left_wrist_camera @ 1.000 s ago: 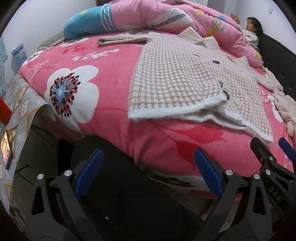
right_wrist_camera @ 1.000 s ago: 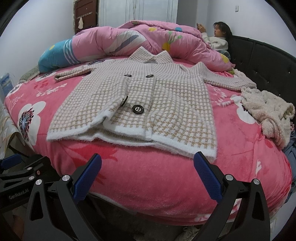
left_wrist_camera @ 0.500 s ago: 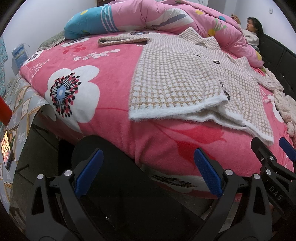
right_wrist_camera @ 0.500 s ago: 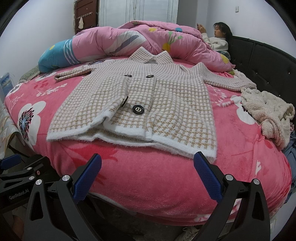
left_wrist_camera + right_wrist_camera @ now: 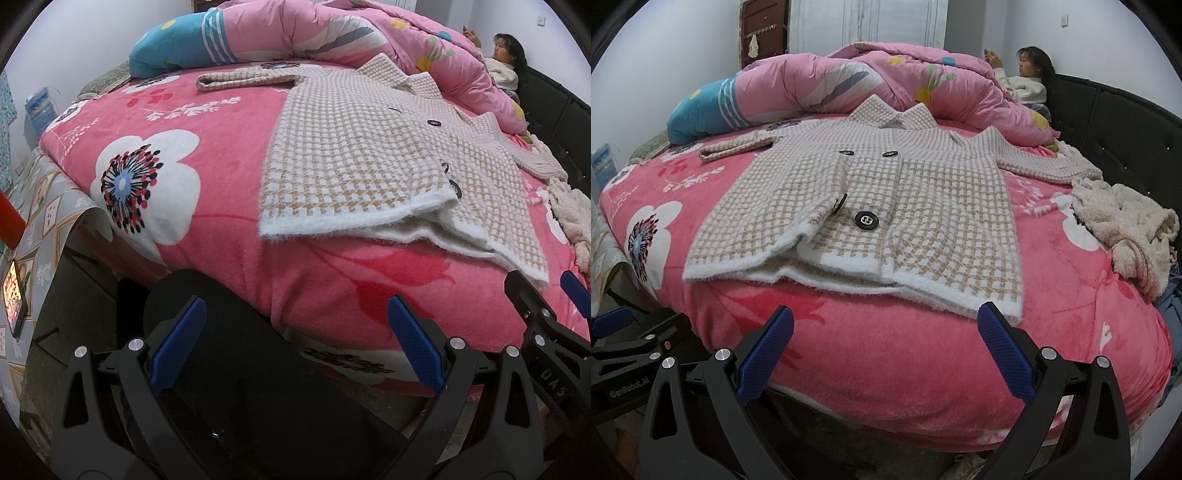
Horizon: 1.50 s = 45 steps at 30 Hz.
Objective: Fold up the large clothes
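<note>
At the bottom of each view, one gripper was spread wide and held nothing: the left gripper (image 5: 297, 341) and the right gripper (image 5: 886, 345), both short of the bed's near edge. Beyond them, one beige-and-white checked coat (image 5: 879, 206) with fluffy white trim lay front up across the middle of the pink flowered blanket (image 5: 905, 354), hem nearest, collar farthest, both sleeves stretched sideways. Four dark buttons showed in the right view. One cream fleece garment (image 5: 1123, 229) sat crumpled at mid right, near one sleeve end. One pink duvet (image 5: 871, 85) was heaped behind the collar. One woman (image 5: 1030, 81) sat at the upper right. Only the left view showed a lit phone (image 5: 14, 295) at the left edge; only the right view showed a brown door (image 5: 762, 31) at the top.
</note>
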Each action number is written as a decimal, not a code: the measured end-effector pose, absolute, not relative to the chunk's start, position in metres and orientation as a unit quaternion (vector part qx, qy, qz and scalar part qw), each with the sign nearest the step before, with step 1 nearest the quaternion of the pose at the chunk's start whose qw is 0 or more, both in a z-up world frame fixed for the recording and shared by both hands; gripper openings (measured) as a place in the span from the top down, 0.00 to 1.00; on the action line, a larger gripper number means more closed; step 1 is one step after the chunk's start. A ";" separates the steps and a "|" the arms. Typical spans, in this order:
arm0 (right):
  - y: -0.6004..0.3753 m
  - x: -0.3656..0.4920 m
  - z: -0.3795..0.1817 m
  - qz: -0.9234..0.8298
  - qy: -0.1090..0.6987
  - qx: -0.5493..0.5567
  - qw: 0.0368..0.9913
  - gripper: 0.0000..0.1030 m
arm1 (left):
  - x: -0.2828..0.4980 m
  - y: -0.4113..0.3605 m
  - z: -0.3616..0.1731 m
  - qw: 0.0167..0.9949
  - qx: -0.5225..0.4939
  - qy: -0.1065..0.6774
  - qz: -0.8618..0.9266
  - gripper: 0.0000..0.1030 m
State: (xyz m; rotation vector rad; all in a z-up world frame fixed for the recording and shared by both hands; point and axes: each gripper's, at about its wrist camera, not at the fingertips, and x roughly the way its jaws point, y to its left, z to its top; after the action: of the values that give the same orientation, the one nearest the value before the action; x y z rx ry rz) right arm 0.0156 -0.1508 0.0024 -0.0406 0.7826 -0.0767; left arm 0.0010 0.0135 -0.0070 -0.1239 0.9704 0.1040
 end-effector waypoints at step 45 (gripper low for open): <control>0.002 0.339 0.005 0.231 0.420 -0.153 0.864 0.06 | 0.358 0.178 0.032 0.923 -0.041 0.378 0.053 0.08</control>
State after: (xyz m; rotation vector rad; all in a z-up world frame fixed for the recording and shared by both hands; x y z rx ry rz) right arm 0.3385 0.0015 0.0047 -0.3205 0.8801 0.4839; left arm 0.3583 0.1776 0.0324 -0.0834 0.7756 0.1096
